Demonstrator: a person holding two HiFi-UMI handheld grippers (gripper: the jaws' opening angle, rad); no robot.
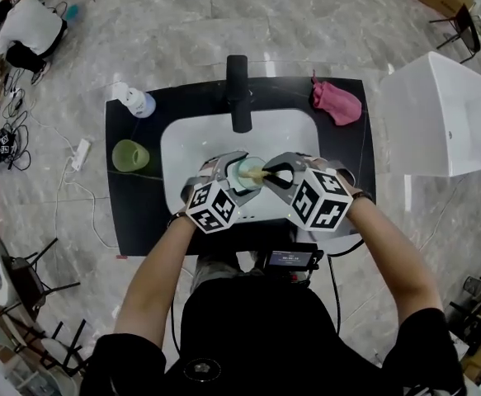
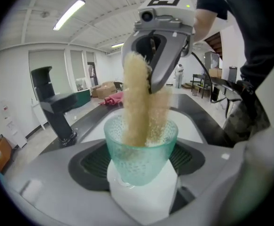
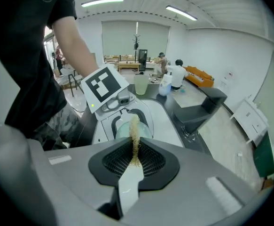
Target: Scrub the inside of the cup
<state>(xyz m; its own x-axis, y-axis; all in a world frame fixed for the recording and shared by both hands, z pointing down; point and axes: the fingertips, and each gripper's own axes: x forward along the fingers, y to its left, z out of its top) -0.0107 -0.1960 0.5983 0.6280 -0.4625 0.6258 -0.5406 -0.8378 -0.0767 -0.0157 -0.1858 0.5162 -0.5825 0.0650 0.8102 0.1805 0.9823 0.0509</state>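
Cup held over white sink basin (image 1: 192,143), brush in cup.
Black counter (image 1: 141,213) surrounds the basin; black faucet (image 1: 238,93) at the basin's far edge. Left gripper (image 2: 141,173): jaws set wide, pinching the translucent green cup (image 2: 140,149) by its lower body, mouth tilted toward the right gripper (image 3: 133,159), above the basin's near half. Right gripper: jaws pressed together on the brush (image 2: 137,98), white handle clamped, tan bristles reaching down inside the cup. Pink cloth (image 1: 336,101) on the counter right of the basin; second green tumbler (image 1: 129,155) left of it.
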